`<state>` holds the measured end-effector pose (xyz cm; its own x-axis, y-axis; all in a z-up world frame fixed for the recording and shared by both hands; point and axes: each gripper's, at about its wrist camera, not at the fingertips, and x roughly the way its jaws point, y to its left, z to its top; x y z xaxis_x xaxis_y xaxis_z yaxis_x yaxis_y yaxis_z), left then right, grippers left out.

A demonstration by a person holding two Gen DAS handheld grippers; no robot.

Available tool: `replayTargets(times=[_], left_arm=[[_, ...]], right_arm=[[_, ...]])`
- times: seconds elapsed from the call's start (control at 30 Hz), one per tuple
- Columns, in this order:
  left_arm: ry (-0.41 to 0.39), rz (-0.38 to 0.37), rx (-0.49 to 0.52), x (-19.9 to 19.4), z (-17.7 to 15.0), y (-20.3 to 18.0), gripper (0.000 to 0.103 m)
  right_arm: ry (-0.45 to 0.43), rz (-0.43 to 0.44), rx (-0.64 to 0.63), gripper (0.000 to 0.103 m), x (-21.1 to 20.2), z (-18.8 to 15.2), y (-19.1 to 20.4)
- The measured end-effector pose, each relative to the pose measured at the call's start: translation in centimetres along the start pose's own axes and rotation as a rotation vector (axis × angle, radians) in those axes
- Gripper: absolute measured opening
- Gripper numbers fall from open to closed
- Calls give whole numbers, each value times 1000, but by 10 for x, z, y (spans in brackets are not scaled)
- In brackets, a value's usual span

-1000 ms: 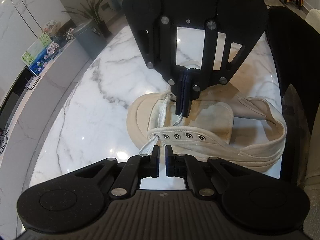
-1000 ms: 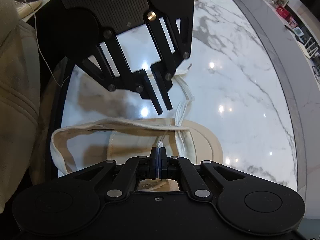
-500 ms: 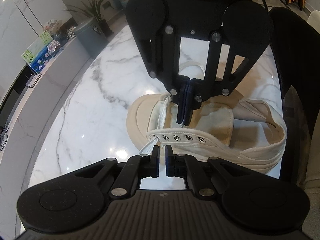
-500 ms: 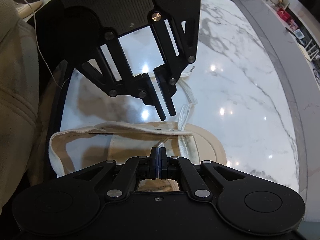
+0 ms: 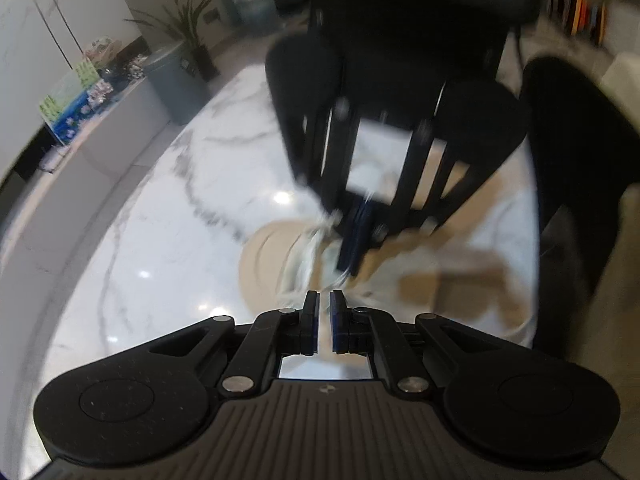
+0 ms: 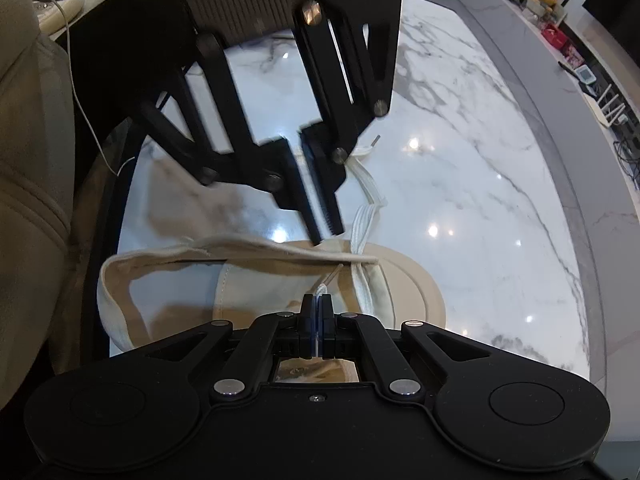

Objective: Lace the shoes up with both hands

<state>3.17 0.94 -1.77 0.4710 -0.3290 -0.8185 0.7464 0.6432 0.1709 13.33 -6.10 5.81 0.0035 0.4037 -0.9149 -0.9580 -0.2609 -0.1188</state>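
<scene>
A cream canvas shoe (image 6: 256, 280) lies on the white marble table (image 6: 480, 160), toe to the right in the right wrist view. Its white flat lace (image 6: 366, 220) runs out of the front eyelets and trails over the table. My right gripper (image 6: 317, 304) is over the tongue, shut on the lace end, whose tip pokes out ahead. My left gripper (image 6: 324, 232) hangs opposite, above the shoe's near side, jaws a narrow gap apart and nothing between them. The left wrist view is motion-blurred: the left gripper (image 5: 324, 306) sits by the shoe (image 5: 264, 256), with the right gripper (image 5: 352, 260) beyond.
A black chair (image 5: 580, 160) stands at the table's edge beside the shoe's heel. A beige cushion (image 6: 32, 160) with a thin white cable lies to the left. A grey bin (image 5: 176, 80) and a plant stand beyond the table. Bare marble (image 5: 160, 220) lies past the toe.
The left wrist view has gone blurry as my left gripper moves quickly; the shoe now sits lower in it. My right gripper stays shut on the lace end.
</scene>
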Motion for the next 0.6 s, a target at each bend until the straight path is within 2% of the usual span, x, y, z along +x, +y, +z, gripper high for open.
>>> replayTargets(times=[0.33,0.47,0.6], left_arm=[[18,1,23,5,11,-12,23],[64,29,24,10,7,-12,23],[77,39,2,7,2,-6,23]], right_arm=[[-23,-15,-5,0,-1,2,2],[-28,-19,-3,0,-2,0,4],[-34,-23,-19,0,-8,-4,10]])
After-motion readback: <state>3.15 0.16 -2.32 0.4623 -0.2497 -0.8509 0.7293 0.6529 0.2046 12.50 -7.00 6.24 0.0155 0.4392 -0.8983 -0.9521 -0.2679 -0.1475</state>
